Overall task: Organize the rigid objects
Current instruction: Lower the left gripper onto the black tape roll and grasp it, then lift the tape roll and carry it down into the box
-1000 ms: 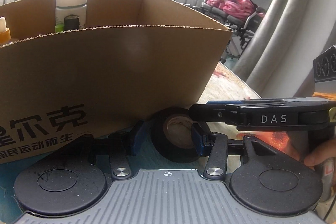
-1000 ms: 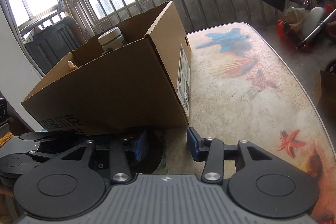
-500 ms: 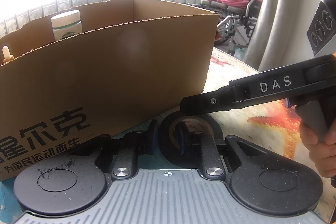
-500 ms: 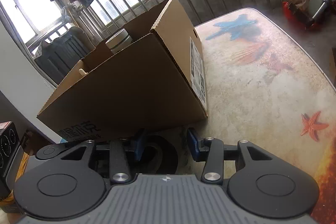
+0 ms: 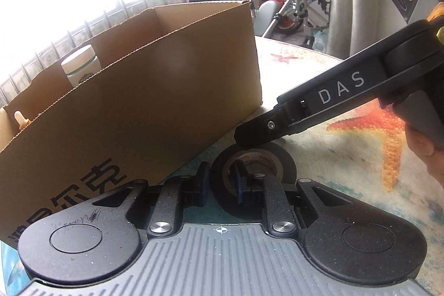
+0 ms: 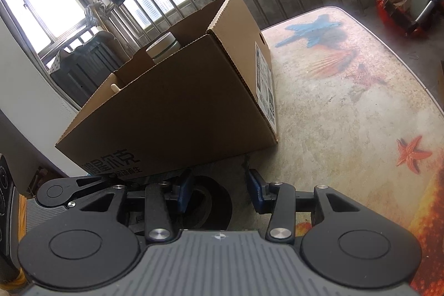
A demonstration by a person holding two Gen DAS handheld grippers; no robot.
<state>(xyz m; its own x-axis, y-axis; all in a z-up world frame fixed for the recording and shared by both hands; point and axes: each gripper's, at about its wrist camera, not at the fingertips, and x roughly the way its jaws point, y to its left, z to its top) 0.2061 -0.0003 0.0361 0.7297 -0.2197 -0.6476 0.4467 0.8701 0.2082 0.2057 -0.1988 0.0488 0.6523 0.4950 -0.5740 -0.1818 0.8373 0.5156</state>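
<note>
A black tape roll (image 5: pixel 280 165) lies on the table just in front of the cardboard box (image 5: pixel 138 115). My left gripper (image 5: pixel 220 176) is shut on the roll's wall, one finger outside and the other inside the core. My right gripper (image 5: pixel 249 135) comes in from the right, its tip over the roll's far rim. In the right wrist view the right gripper (image 6: pixel 219 185) is open. There the roll (image 6: pixel 213 201) sits low beside its left finger, and the right finger stands apart from it. The box (image 6: pixel 180 115) rises just ahead.
Inside the box stand a white-capped bottle (image 5: pixel 82 68) and a small dropper tip (image 5: pixel 20 118). The table (image 6: pixel 333 115) with its sea-pattern cover stretches to the right. A hand (image 5: pixel 424 151) holds the right gripper's handle. A wheelchair (image 5: pixel 291 4) and curtains stand beyond the table.
My left gripper closed onto the tape roll's wall, its right finger going into the core, and it rolled. The right gripper's arm tilted up in the left wrist view.
</note>
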